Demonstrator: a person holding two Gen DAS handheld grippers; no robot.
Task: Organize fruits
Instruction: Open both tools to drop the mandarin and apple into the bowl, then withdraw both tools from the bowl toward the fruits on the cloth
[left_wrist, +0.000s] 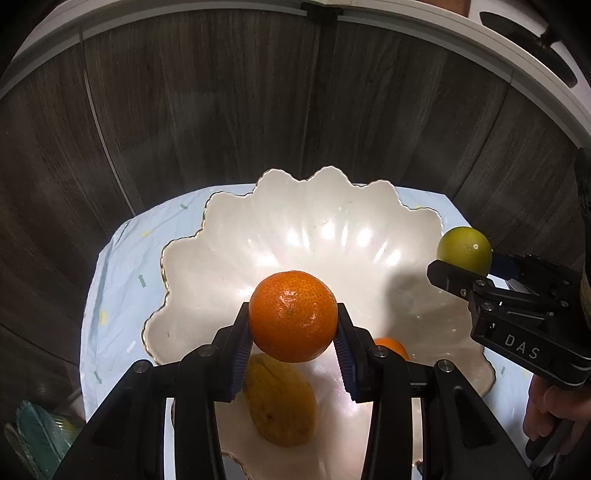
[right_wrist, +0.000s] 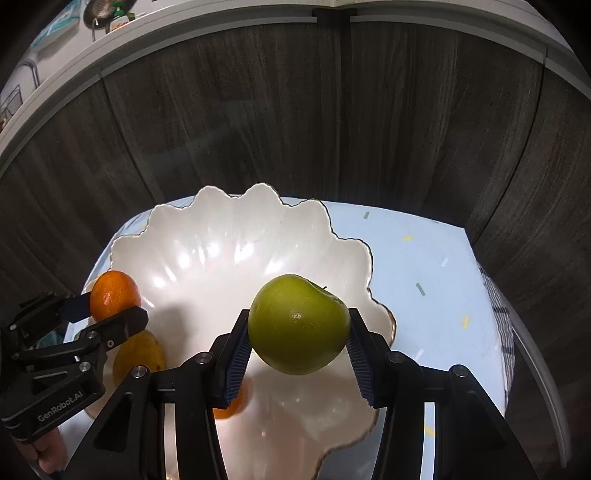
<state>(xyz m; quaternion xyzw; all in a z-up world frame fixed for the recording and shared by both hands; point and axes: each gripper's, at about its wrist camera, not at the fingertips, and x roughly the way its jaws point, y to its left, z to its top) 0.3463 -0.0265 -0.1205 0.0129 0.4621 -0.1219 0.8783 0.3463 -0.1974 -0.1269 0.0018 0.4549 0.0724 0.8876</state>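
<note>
An orange (left_wrist: 293, 315) is clamped between the ribbed pads of the left gripper (left_wrist: 293, 332), part-closed to the fruit's width, and is held above the near half of the scalloped white bowl (left_wrist: 229, 236). A green apple (right_wrist: 298, 324) is pinched likewise by the right gripper (right_wrist: 298, 339) over the bowl's right side. Both are judged to be poised for release into the bowl, where a yellow fruit (left_wrist: 280, 402) and a second orange (left_wrist: 392, 347) already lie.
</note>
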